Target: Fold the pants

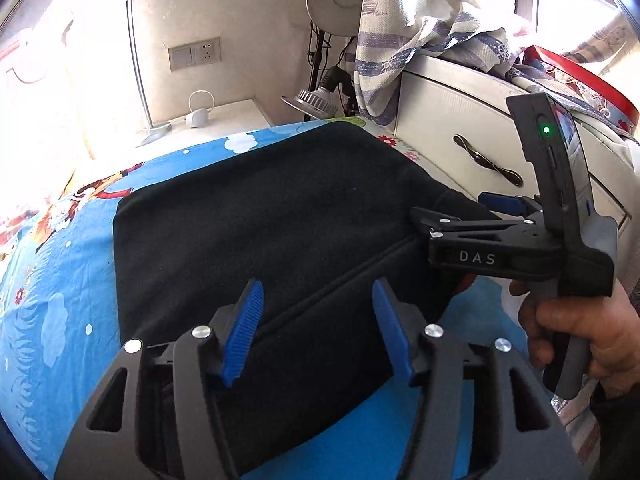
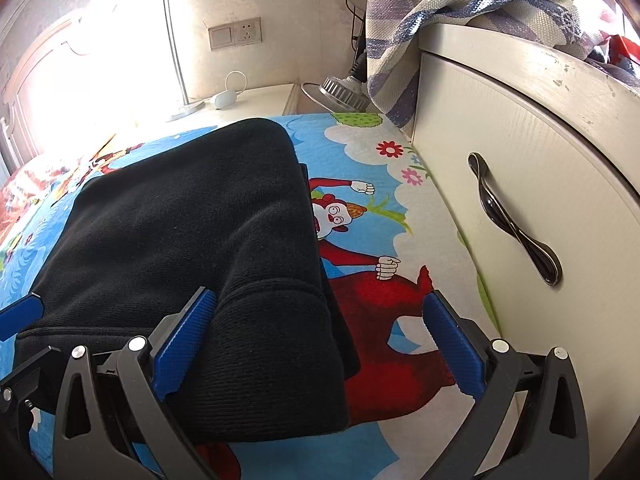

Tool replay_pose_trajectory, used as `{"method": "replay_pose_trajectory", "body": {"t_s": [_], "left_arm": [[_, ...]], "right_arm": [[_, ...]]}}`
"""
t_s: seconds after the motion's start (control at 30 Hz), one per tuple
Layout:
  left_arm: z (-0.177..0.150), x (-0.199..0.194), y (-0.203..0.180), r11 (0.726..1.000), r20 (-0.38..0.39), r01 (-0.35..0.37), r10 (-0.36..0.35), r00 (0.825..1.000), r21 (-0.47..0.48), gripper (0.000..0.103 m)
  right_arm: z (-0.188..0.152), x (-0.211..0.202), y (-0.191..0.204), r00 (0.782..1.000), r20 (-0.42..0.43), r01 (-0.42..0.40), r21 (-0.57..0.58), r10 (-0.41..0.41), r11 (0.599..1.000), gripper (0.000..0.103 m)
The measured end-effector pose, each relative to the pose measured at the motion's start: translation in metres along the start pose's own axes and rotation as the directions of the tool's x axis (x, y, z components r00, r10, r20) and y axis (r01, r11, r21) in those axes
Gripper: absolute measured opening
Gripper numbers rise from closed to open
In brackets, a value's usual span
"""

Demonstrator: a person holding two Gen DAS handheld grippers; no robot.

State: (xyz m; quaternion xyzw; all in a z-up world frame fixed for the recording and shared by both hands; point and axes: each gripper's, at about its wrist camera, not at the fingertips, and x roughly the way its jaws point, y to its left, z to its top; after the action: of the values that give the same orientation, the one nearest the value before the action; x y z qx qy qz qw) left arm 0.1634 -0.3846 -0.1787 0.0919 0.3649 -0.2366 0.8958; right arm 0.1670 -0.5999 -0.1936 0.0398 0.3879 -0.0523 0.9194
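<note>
Black pants (image 1: 260, 208) lie folded into a thick block on a blue cartoon bed sheet (image 1: 60, 312). My left gripper (image 1: 318, 320) hovers over their near edge, blue pads apart, a seam running between them, nothing pinched. My right gripper (image 1: 452, 208), held by a hand (image 1: 580, 340), is at the pants' right corner. In the right wrist view the pants (image 2: 180, 208) fill the left half. The right gripper (image 2: 320, 340) stands wide open. The folded corner lies against its left pad (image 2: 184, 344), while the right pad (image 2: 452, 344) is over bare sheet (image 2: 400, 312).
A cream dresser (image 2: 520, 152) with a dark handle (image 2: 516, 220) stands close along the bed's right side, striped cloth (image 2: 440, 8) hanging over it. A lamp head (image 2: 344, 90) and a nightstand (image 2: 248, 100) are beyond the bed. The left gripper's blue pad (image 2: 20, 316) shows at the left edge.
</note>
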Motion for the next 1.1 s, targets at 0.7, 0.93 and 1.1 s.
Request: {"method": "replay_pose_trajectory", "body": {"t_s": [0.7, 0.93, 1.1], "left_arm": [[-0.008, 0.009, 0.005, 1.0, -0.039, 0.03, -0.03, 0.999, -0.006, 0.056], [-0.008, 0.011, 0.002, 1.0, -0.034, 0.026, -0.026, 0.999, -0.002, 0.059], [0.004, -0.006, 0.01, 0.993, 0.033, 0.102, -0.1, 0.994, -0.059, 0.03]], "right_arm": [[0.002, -0.014, 0.002, 1.0, -0.016, 0.021, 0.025, -0.021, 0.999, 0.098], [0.012, -0.062, 0.005, 0.993, 0.115, -0.005, 0.06, -0.002, 0.998, 0.098], [0.021, -0.043, 0.01, 0.996, 0.084, 0.034, 0.03, -0.037, 0.999, 0.097]]}}
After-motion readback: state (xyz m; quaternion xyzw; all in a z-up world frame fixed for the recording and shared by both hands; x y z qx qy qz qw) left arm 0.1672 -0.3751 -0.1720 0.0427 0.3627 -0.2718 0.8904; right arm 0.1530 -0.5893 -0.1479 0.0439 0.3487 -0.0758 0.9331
